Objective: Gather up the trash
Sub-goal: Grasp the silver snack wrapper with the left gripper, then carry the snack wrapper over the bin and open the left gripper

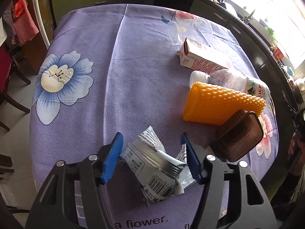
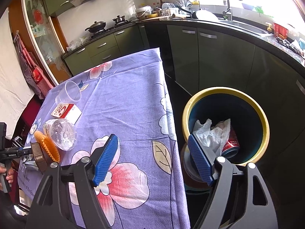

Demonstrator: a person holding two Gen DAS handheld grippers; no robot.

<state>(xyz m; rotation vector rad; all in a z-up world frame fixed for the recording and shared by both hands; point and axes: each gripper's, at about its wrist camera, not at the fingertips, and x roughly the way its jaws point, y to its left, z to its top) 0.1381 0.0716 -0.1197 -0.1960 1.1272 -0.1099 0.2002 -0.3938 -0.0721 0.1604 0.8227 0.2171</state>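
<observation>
My left gripper (image 1: pixel 151 158) is open around a crumpled grey snack wrapper (image 1: pixel 154 164) lying on the purple flowered tablecloth (image 1: pixel 106 87); its blue pads (image 1: pixel 112 158) stand on either side. Beside it lie a brown plastic tray (image 1: pixel 238 135), an orange bumpy tray (image 1: pixel 219 103), a clear plastic bottle (image 1: pixel 228 80), a red and white carton (image 1: pixel 202 57) and a clear cup (image 1: pixel 188 30). My right gripper (image 2: pixel 154 158) is open and empty over the table's edge, next to a yellow-rimmed bin (image 2: pixel 225 126) holding white paper towel (image 2: pixel 211 133) and a red can (image 2: pixel 231 145).
Dark green kitchen cabinets (image 2: pixel 219 61) and a counter with a sink (image 2: pixel 246 26) stand behind the bin. A dark wooden chair (image 1: pixel 7 84) stands left of the table. The left gripper shows in the right wrist view (image 2: pixel 11 150) at the far left.
</observation>
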